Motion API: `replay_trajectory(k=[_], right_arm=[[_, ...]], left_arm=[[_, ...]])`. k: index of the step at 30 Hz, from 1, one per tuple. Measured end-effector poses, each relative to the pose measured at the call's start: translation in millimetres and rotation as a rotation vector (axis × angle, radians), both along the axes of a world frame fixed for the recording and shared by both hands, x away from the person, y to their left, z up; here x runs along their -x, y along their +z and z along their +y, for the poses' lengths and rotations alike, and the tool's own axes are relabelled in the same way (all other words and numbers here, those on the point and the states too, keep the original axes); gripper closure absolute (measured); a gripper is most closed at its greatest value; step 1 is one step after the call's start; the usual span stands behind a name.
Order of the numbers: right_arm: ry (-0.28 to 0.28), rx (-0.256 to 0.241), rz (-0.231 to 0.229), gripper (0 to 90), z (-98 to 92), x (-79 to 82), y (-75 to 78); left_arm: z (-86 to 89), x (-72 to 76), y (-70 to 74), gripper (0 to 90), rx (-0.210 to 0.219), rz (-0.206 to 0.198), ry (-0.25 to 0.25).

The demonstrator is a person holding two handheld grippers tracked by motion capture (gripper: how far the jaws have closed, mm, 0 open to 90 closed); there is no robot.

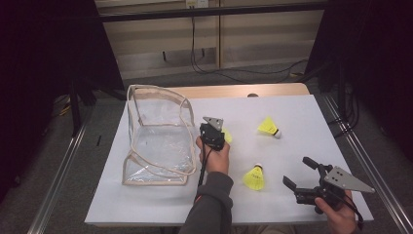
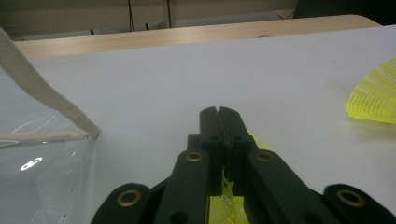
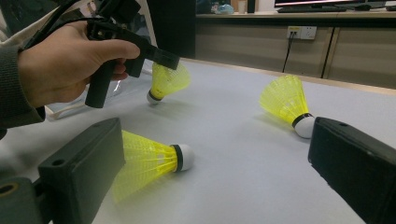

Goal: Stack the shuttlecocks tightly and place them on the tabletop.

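The left gripper [image 1: 215,130] has its jaws pressed together on the yellow mesh skirt of a shuttlecock [image 3: 164,84]; in the left gripper view, yellow netting [image 2: 227,196] shows pinched between the closed black jaws. In the right gripper view that shuttlecock hangs from the jaws with its white cork end touching or just above the white tabletop [image 1: 292,112]; which of the two I cannot tell. Just beside this gripper, to its left, stands the clear plastic bag [image 1: 156,139] with its beige-trimmed mouth open upward, and nothing yellow is visible inside it.

The right gripper [image 1: 304,175] rests near the table's front right corner with its jaws wide apart, holding nothing. Two more shuttlecocks lie on their sides on the table: one [image 1: 254,178] just left of the right gripper, one [image 1: 269,126] farther back towards the middle right.

Judging from this, the work looks like putting shuttlecocks into the bag, and it is at an early stage: the first one is gripped but not yet in, two remain.

For room, the path from the left gripper to the bag's mouth is short and unobstructed, though the bag's rim [image 2: 46,100] is high and soft, so the shuttlecock probably needs lifting over it. The right gripper sits close to the front and right table edges.
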State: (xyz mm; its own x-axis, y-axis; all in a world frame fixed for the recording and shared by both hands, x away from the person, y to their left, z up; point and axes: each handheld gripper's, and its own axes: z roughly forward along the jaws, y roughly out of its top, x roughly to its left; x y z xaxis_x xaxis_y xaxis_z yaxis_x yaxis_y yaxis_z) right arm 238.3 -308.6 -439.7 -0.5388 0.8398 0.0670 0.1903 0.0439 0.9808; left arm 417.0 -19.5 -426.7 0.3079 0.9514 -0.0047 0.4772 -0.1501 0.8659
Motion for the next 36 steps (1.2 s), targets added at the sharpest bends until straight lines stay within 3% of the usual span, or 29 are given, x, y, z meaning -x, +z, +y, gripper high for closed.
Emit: replay_trajectory(k=[12,22,29,36], right_arm=[[-0.001,0.007,0.0,3.2,-0.3,-0.6,-0.6],[-0.005,0.0,0.004,3.2,-1.0,-1.1,-1.0],[0.001,0.004,0.003,3.3,-0.4,-0.9,-0.9],[0.002,0.006,-0.001,3.3,-0.3,-0.9,-0.6]], left_arm=[[-8.4,-9.5,-2.4,89.3,-0.002,-0.006,-0.02],[-15.2,-15.8,-4.2,87.7,0.027,0.001,-0.067],[-18.1,-17.6,-7.0,81.5,0.061,0.005,-0.097],[-17.9,-18.8,-7.2,75.9,0.053,0.001,-0.102]])
